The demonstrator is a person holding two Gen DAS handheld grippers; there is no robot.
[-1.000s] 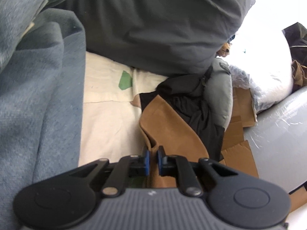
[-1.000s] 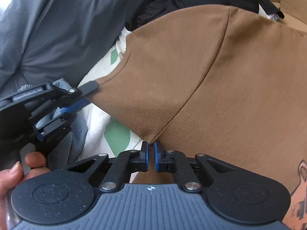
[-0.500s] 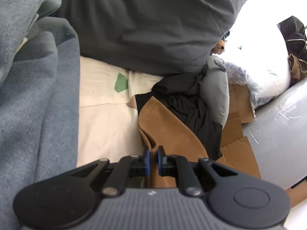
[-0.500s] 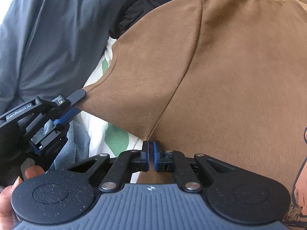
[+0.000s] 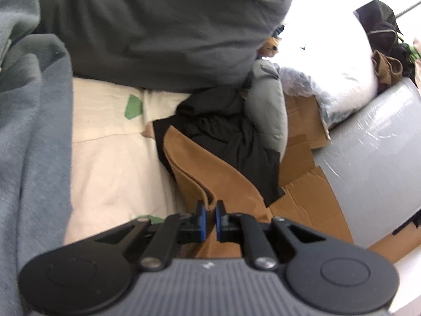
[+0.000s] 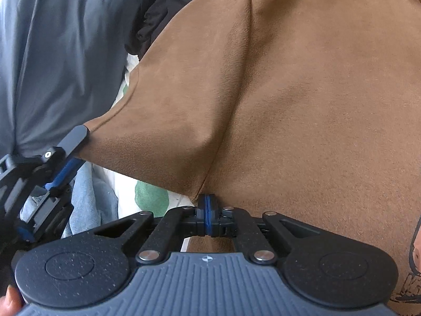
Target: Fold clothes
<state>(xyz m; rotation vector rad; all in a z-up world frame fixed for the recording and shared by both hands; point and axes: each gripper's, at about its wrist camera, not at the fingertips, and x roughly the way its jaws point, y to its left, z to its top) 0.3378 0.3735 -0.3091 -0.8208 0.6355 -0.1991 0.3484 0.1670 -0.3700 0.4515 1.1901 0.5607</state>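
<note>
A brown shirt (image 6: 289, 92) with a dark print (image 6: 413, 263) at its right edge fills the right wrist view. My right gripper (image 6: 208, 216) is shut on it, pads pressed together on the fabric where the sleeve seam meets the body. At the left, my left gripper (image 6: 75, 150) is shut on the sleeve's end and holds it stretched out. In the left wrist view the left gripper (image 5: 209, 208) pinches the brown shirt's (image 5: 210, 168) doubled hem between its blue pads. A fingertip (image 6: 10, 297) shows at the bottom left.
The cream sheet (image 5: 110, 144) with green leaves lies beneath. A black garment (image 5: 226, 121) is heaped behind the shirt, a dark grey duvet (image 5: 158, 26) farther back, and blue-grey cloth (image 5: 31, 131) at left. Cardboard (image 5: 302, 192), a white plastic bag (image 5: 342, 79) and a grey wrapped roll (image 5: 368, 158) are at right.
The right gripper's small gap has shut onto the shirt and the wrist has rolled, so the brown fabric fills more of its view. The left gripper has risen slightly with the sleeve.
</note>
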